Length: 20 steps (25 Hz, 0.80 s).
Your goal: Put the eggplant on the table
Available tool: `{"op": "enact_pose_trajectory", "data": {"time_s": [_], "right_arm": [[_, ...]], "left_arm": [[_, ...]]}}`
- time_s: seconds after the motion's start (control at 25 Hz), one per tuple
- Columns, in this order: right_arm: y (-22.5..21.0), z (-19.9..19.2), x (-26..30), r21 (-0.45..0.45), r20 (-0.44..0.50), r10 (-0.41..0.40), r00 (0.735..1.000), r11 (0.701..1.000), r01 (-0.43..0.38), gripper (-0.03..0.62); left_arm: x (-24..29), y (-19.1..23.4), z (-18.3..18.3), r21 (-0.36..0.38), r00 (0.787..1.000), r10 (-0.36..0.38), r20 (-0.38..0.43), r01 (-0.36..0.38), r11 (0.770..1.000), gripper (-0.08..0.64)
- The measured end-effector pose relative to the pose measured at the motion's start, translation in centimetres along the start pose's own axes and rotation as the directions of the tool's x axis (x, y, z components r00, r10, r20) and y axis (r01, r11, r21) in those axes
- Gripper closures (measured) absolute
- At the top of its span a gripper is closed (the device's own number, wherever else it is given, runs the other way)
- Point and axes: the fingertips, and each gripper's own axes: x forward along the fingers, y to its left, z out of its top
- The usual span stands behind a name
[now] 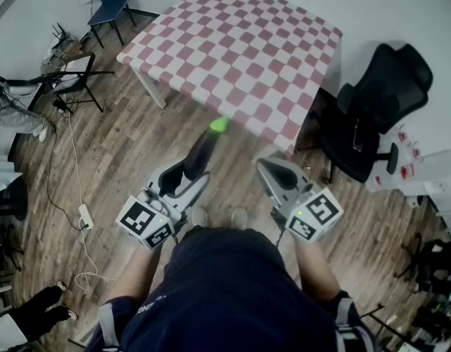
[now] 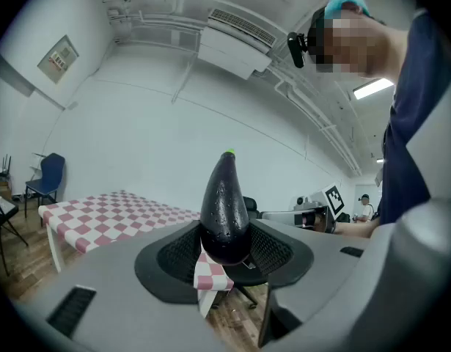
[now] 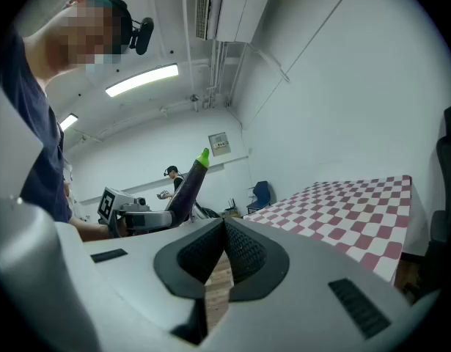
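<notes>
A dark purple eggplant [image 1: 202, 152] with a green tip stands up out of my left gripper [image 1: 190, 173], whose jaws are shut on its thick end. In the left gripper view the eggplant [image 2: 225, 204] rises between the black pads [image 2: 182, 254], tip upward. The table [image 1: 240, 42] with its red-and-white checked cloth lies ahead, its near corner just beyond the eggplant's tip. My right gripper [image 1: 273, 169] hangs beside the left one over the wooden floor, shut and holding nothing. From the right gripper view I see the eggplant [image 3: 187, 185] to the left and the table [image 3: 342, 211] to the right.
A black office chair [image 1: 375, 112] stands right of the table's near corner. A blue chair [image 1: 108, 2] is at the far left. Cables and a power strip [image 1: 84, 215] lie on the floor at left. White boxes [image 1: 438, 174] sit at the right edge.
</notes>
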Motion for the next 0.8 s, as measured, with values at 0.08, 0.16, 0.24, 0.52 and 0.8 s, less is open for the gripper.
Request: {"op": "enact_pose_trajectory", "data": {"time_s": [0.08, 0.16, 0.24, 0.52, 0.8], "right_arm": [[-0.1, 0.2, 0.1, -0.003, 0.006, 0.001, 1.0, 1.0, 0.0, 0.577], [-0.2, 0.3, 0.2, -0.005, 0.009, 0.003, 1.0, 1.0, -0.003, 0.577], [-0.3, 0.4, 0.1, -0.007, 0.012, 0.006, 1.0, 1.0, -0.006, 0.577], [-1.1, 1.0, -0.3, 0.045, 0.038, 0.035, 0.999, 0.998, -0.037, 0.574], [-2.7, 0.8, -2.1, 0.046, 0.039, 0.063, 0.997, 0.997, -0.065, 0.575]], "left_arm": [[0.1, 0.1, 0.0, 0.0, 1.0, 0.002, -0.002, -0.002, 1.0, 0.335], [0.2, 0.2, 0.0, 0.0, 1.0, 0.005, -0.001, -0.005, 1.0, 0.335], [0.3, 0.1, 0.1, 0.002, 1.0, 0.008, 0.001, -0.008, 1.0, 0.335], [0.9, -0.2, 0.3, 0.009, 1.0, 0.028, 0.009, -0.028, 1.0, 0.335], [2.2, -1.7, -0.4, 0.013, 0.998, 0.059, 0.02, -0.059, 0.998, 0.334]]}}
